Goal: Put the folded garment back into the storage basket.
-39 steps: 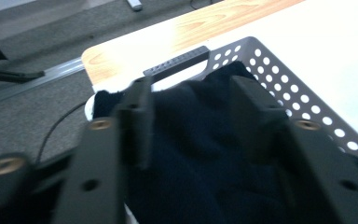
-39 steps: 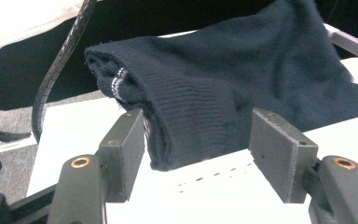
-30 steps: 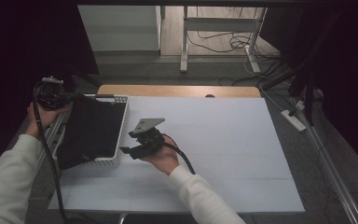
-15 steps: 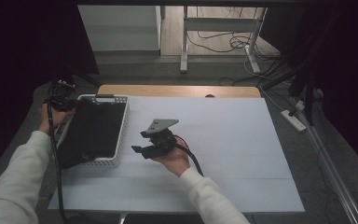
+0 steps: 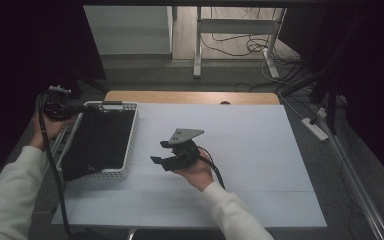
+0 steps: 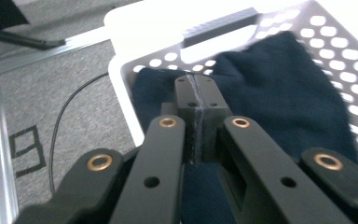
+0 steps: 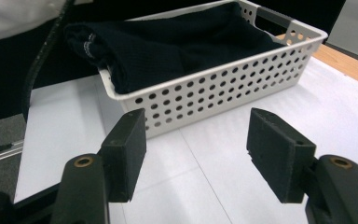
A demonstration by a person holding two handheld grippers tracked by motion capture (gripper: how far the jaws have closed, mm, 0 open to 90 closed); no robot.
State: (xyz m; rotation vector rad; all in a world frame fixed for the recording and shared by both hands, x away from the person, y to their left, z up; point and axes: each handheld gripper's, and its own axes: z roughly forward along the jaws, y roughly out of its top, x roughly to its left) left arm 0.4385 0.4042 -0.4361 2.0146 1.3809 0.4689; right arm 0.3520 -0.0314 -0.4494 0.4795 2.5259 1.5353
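At far left we hold the left claw (image 5: 60,103) beside the outer rim of a white perforated basket (image 5: 128,145), its jaws pressed fully together; in the left gripper view a pinch of dark cloth (image 6: 279,93) seems caught between them, though we cannot tell for certain. The dark cloth fills the basket just ahead of that claw and spills over its near end. Further right, above the white tabletop (image 5: 260,150), we carry the right claw (image 5: 166,151), jaws spread apart and holding nothing, facing the basket's long side; basket and cloth lie near, just ahead of its pads (image 7: 279,156)
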